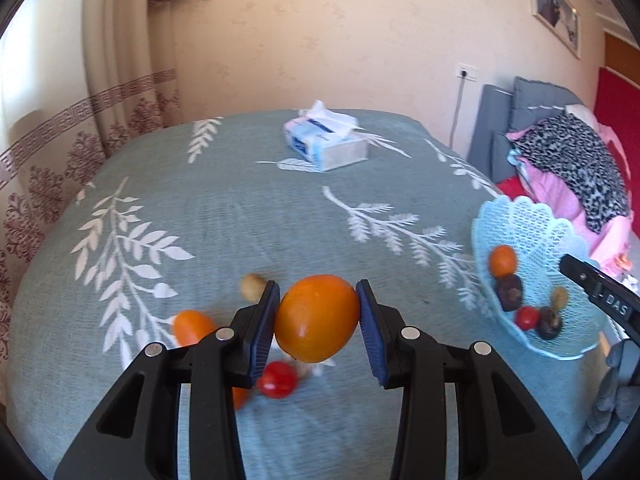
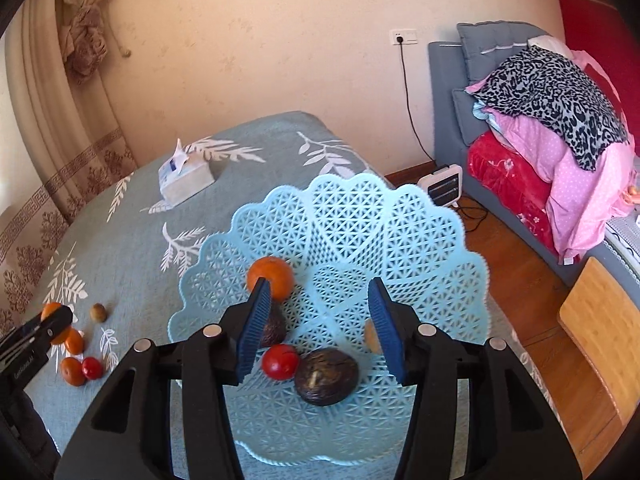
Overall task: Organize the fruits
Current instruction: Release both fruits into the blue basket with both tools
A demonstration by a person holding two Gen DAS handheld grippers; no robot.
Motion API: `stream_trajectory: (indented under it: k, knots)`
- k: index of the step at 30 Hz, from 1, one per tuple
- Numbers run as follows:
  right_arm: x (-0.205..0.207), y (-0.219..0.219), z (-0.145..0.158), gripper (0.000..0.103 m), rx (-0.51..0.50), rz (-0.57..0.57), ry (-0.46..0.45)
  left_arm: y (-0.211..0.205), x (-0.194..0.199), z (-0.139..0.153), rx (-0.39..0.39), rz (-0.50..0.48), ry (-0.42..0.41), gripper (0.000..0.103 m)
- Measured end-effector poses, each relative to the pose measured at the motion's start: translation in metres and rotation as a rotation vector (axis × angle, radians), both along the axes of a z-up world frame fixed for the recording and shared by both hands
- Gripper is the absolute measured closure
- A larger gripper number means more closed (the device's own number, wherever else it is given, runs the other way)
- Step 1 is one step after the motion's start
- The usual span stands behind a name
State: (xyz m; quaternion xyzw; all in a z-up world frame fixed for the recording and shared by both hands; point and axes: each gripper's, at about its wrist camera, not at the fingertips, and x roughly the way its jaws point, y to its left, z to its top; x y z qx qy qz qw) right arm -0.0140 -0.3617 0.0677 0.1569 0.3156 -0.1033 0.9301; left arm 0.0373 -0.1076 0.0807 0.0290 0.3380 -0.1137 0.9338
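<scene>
Orange and glossy, a large fruit is sitting clamped between the blue pads of the left gripper, lifted clear of the sage-green tablecloth with its white leaf print. Below and behind it on the cloth are lying a small orange fruit, a red cherry tomato and a pale brown round fruit, all somewhat blurred.

Off to the right, a light blue lattice basket is standing on the table edge. In it are resting an orange, a red tomato, a dark brown wrinkled fruit, another dark one partly hidden behind the left pad, and what is probably a small tan fruit peeking past the right pad. The right gripper is hanging over this basket with its jaws standing apart and nothing between them.

A tissue box is sitting at the far side of the table. Beyond it, folded bedding is lying piled on a grey sofa.
</scene>
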Motion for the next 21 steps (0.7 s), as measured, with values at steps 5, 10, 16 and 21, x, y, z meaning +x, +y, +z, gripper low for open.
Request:
stream_trajectory:
  k: [5, 10, 16, 21]
  knots:
    - [-0.004, -0.011, 0.003, 0.051, 0.016, -0.028, -0.015, -0.033, -0.002, 0.001, -0.062, -0.133, 0.049, 0.063]
    - [-0.007, -0.017, 0.006, 0.051, 0.027, -0.041, -0.028, -0.069, -0.008, 0.001, -0.076, -0.239, 0.051, 0.063]
    - [-0.01, -0.021, 0.009, 0.051, 0.037, -0.05, -0.039, -0.106, -0.01, -0.006, -0.082, -0.338, 0.075, 0.063]
    - [-0.011, -0.024, 0.007, 0.051, 0.048, -0.055, -0.035, -0.127, -0.012, -0.016, -0.089, -0.4, 0.101, 0.063]
